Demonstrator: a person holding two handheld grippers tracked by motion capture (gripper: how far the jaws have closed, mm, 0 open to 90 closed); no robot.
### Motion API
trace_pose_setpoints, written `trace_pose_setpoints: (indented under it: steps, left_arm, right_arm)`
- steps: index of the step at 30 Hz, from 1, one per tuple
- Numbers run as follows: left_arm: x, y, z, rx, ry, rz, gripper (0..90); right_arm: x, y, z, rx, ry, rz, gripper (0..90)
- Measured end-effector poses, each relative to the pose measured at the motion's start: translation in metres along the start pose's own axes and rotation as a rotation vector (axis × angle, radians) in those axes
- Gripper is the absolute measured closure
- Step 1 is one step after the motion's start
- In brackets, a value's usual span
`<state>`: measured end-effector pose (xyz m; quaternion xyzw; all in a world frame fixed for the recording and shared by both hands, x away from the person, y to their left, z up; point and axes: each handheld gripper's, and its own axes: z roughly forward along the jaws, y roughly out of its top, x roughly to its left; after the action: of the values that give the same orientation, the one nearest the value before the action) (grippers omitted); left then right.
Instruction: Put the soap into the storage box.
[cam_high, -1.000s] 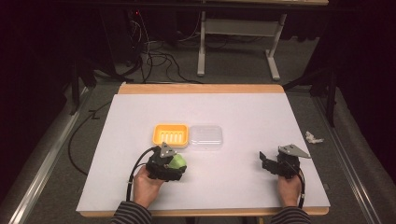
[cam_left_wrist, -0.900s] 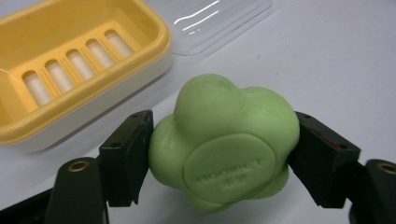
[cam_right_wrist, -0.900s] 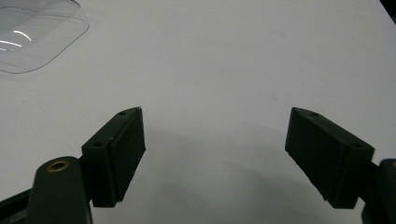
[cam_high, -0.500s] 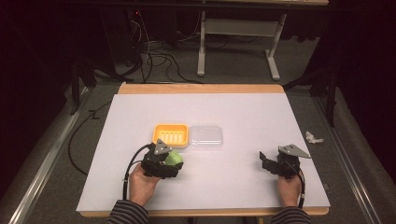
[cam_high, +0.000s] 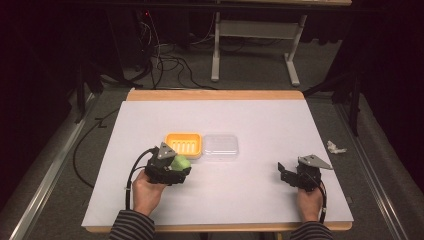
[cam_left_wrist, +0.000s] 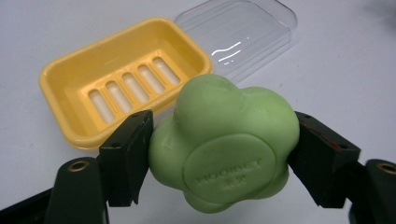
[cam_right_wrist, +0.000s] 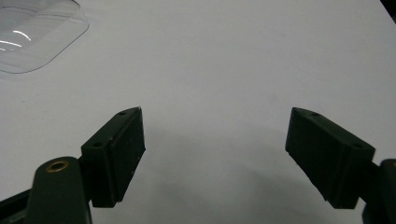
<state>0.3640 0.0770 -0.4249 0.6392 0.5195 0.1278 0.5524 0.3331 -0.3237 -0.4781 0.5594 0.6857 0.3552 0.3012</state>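
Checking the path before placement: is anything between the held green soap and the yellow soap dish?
Nothing visible. The left gripper is shut on the green soap, just short of the yellow soap dish, whose tray is empty. The clear lid lies beside the dish, off the path.

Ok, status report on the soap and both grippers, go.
Left gripper shut on green soap, just short of yellow dish. Right gripper open, empty. Dish empty, path clear.

Matt green soap (cam_left_wrist: 224, 144), glossy yellow plastic dish (cam_left_wrist: 70, 79).
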Motion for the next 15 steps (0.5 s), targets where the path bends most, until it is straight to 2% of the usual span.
trace_pose_setpoints:
  steps: [3,7,15]
  left_arm:
    - [0.000,0.005,0.000,-0.008,-0.004,-0.013,27.8]
    - [0.001,0.009,0.000,-0.005,0.004,0.012,27.8]
    - [0.002,0.020,0.001,-0.014,0.010,0.022,27.8]
  right_arm:
    - [0.000,0.000,0.000,0.000,0.000,0.001,20.2]
    - [0.000,0.000,0.000,0.000,0.002,-0.001,20.2]
    - [0.000,0.000,0.000,-0.006,0.003,0.000,20.1]
